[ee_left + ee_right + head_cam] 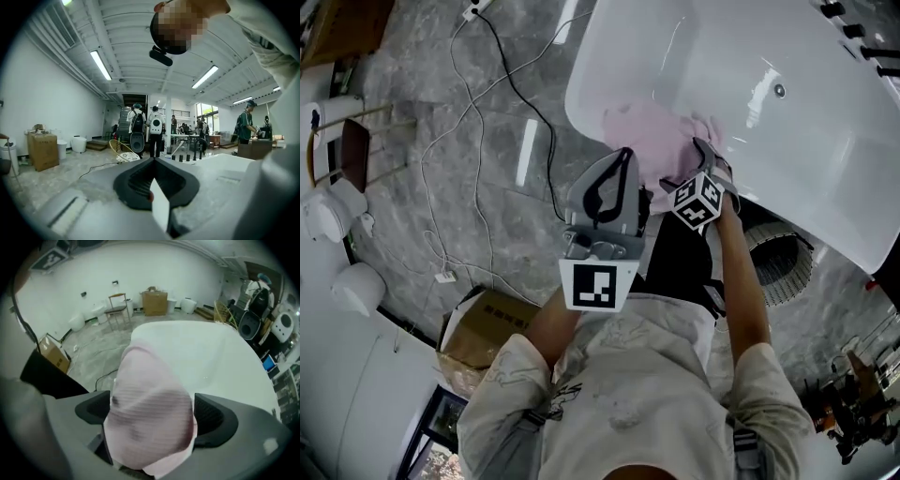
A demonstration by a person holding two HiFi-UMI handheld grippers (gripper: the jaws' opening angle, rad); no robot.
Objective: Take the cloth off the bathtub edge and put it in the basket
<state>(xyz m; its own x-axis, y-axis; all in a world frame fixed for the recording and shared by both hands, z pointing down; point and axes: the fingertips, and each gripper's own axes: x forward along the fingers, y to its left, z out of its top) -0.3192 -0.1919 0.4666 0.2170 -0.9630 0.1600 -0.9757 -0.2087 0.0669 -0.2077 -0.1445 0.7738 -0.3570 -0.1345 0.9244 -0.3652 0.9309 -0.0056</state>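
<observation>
A pink cloth (652,136) lies draped over the near rim of the white bathtub (787,141). My right gripper (705,150) points down onto the cloth's right side. In the right gripper view its jaws stand wide apart with the pink cloth (150,404) bulging up between them, over the tub (211,357); the right gripper (152,411) is open. My left gripper (623,161) hovers just left of the cloth, above the floor beside the tub, with its jaws together. In the left gripper view the left gripper (153,161) points out level across the room, shut and holding nothing.
A pale ribbed basket (780,264) stands on the floor under the tub's near side, to my right. Black and white cables (487,141) run over the grey marble floor. A cardboard box (487,328) sits at lower left, and a chair (352,150) at far left.
</observation>
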